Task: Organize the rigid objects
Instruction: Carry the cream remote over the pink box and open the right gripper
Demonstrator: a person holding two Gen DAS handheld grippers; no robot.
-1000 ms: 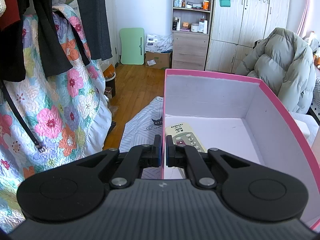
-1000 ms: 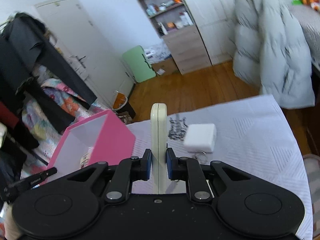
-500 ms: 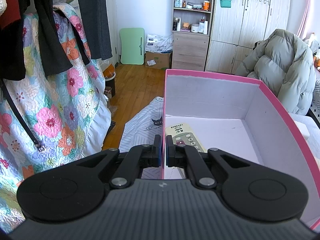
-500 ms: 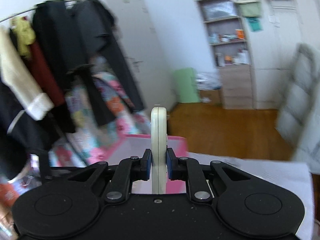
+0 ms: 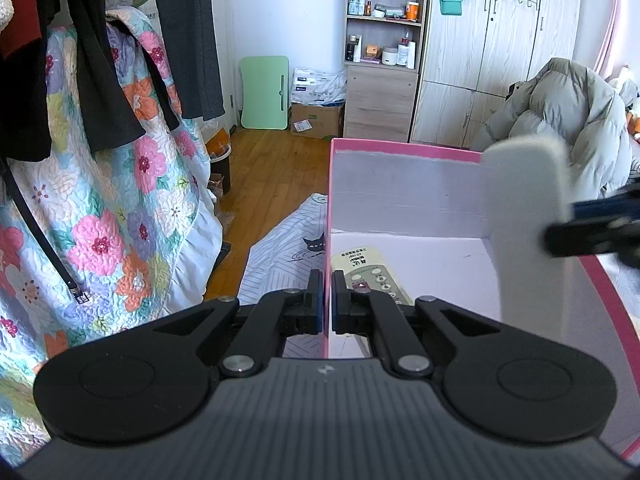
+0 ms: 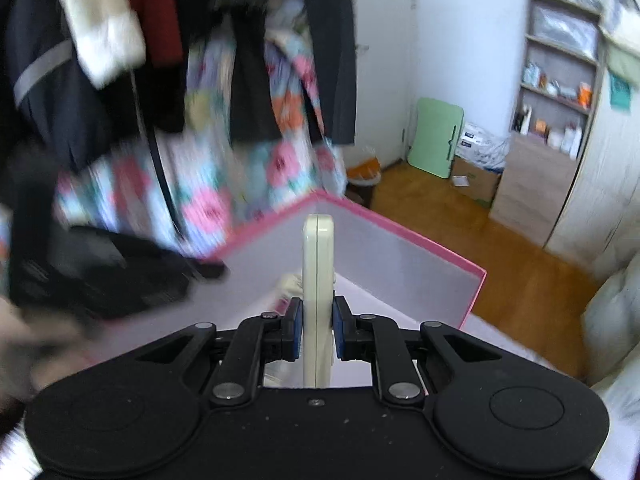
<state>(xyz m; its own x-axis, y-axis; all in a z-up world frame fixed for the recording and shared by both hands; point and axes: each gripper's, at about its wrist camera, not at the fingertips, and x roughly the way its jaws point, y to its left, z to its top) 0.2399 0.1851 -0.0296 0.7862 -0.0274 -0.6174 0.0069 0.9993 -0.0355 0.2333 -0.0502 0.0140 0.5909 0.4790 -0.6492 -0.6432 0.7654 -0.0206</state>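
Swinging across from the open bedspread, the right gripper point(image 6: 316, 330) now carries its slim cream-white flat plastic device point(image 6: 318, 280) over the pink cardboard box with the pale lilac inside point(image 5: 400, 200), where a second ago that device was held above the striped white bedcover beside a white charger block. Its blue pads pinch the device edge-on by its flat sides, so the piece stands upright at the centre of the right wrist view, above the box's far corner. That puts the task close to a drop: the device seems ready to go down into the box. The left gripper point(image 5: 326, 300) has not shifted; its jaws are pressed together on the box's near pink wall, lower centre of the left wrist view, apparently steadying it. Only the left wrist view shows the cream remote control with round buttons point(image 5: 370, 274) lying on the box floor, and the device's broad face arriving blurred at the right edge with the dark right fingers point(image 5: 592, 224) behind it. Only the right wrist view shows the grip itself; its left half is too smeared to read.
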